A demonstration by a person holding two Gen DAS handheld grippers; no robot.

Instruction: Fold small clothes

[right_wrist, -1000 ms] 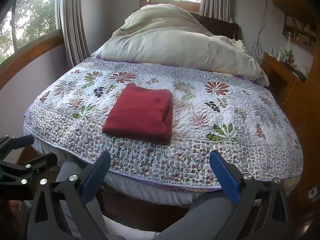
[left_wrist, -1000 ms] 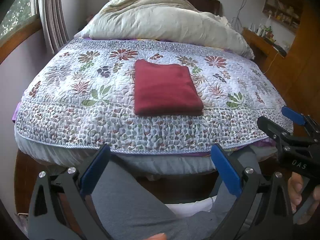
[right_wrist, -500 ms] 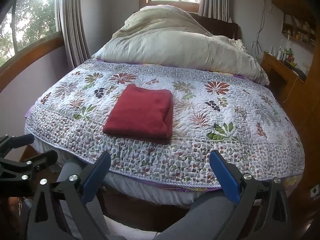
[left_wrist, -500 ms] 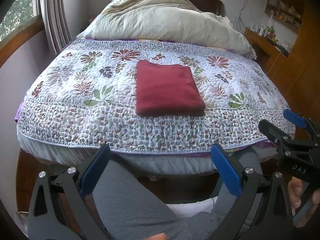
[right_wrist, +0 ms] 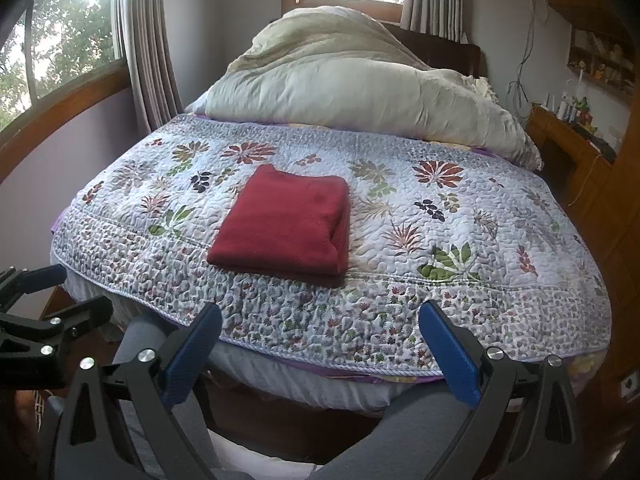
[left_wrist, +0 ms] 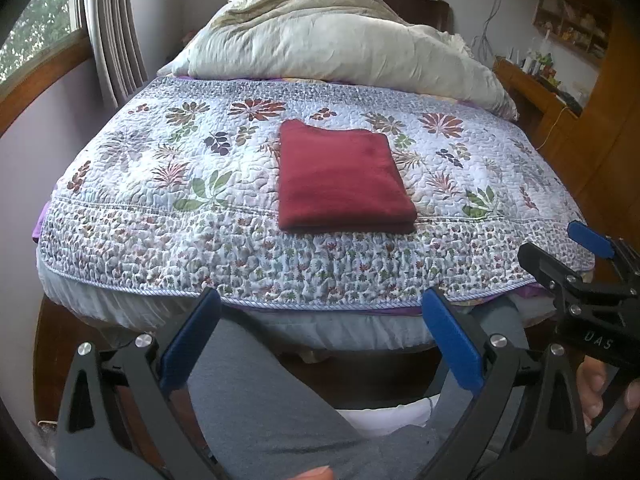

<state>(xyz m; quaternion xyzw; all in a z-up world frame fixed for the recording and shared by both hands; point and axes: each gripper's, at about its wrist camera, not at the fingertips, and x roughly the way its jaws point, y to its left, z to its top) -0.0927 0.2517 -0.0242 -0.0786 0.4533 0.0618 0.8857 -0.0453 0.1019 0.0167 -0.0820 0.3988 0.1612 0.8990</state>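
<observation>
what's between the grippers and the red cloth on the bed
Nothing visible. The folded red cloth lies alone on the floral quilt; only bare quilt separates it from the open left gripper and right gripper.

Matt red cloth (left_wrist: 340, 178) — soft, napped — on stitched, puckered quilt (left_wrist: 160, 208)

Folded cloth (left_wrist: 342, 180) lies on quilt (left_wrist: 160, 216) near the bed's front edge. Bundled duvet (left_wrist: 332, 36) behind it. Shelf unit (left_wrist: 532, 92) right of bed.
</observation>
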